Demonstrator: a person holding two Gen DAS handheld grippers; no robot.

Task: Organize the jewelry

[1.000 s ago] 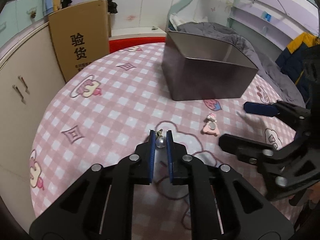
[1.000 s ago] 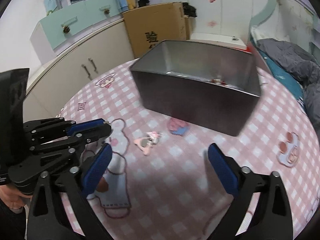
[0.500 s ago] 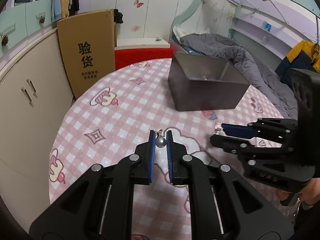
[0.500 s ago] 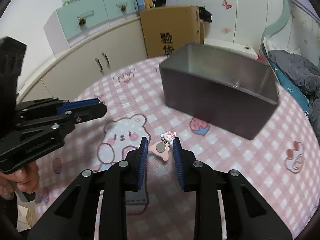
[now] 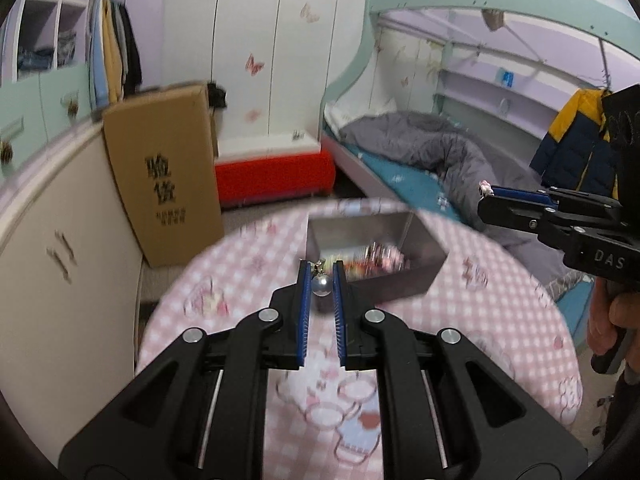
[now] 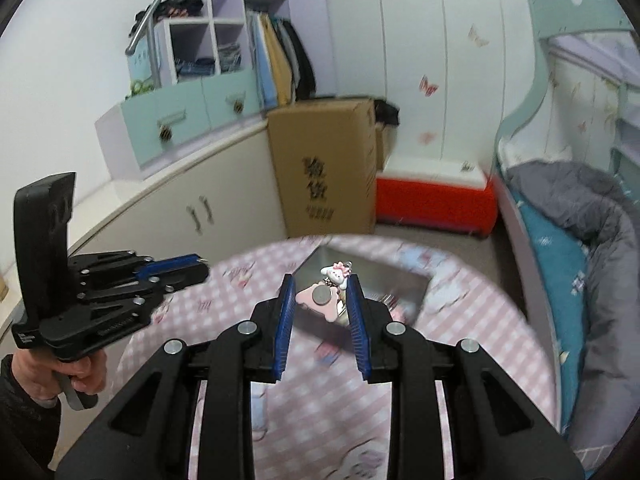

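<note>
My left gripper point(image 5: 320, 276) is shut on a silver pearl earring point(image 5: 321, 285), held high above the round pink checked table point(image 5: 500, 320). My right gripper point(image 6: 320, 286) is shut on a pink charm point(image 6: 320, 298) with a white bunny point(image 6: 337, 274) on top, also lifted well above the table. The grey metal box point(image 5: 416, 276) sits below and ahead of both grippers, with several jewelry pieces inside. The right gripper also shows in the left wrist view point(image 5: 486, 196), the left one in the right wrist view point(image 6: 200, 266).
A tall cardboard box point(image 5: 164, 176) and a red bench point(image 5: 276, 174) stand beyond the table. White cabinets point(image 5: 60, 260) run along the left. A bed with a grey quilt point(image 5: 424, 144) lies to the right.
Both grippers have risen high above the table with their pieces. The right gripper, open a second ago, closed on the pink charm and lifted it. The box now lies below them.
</note>
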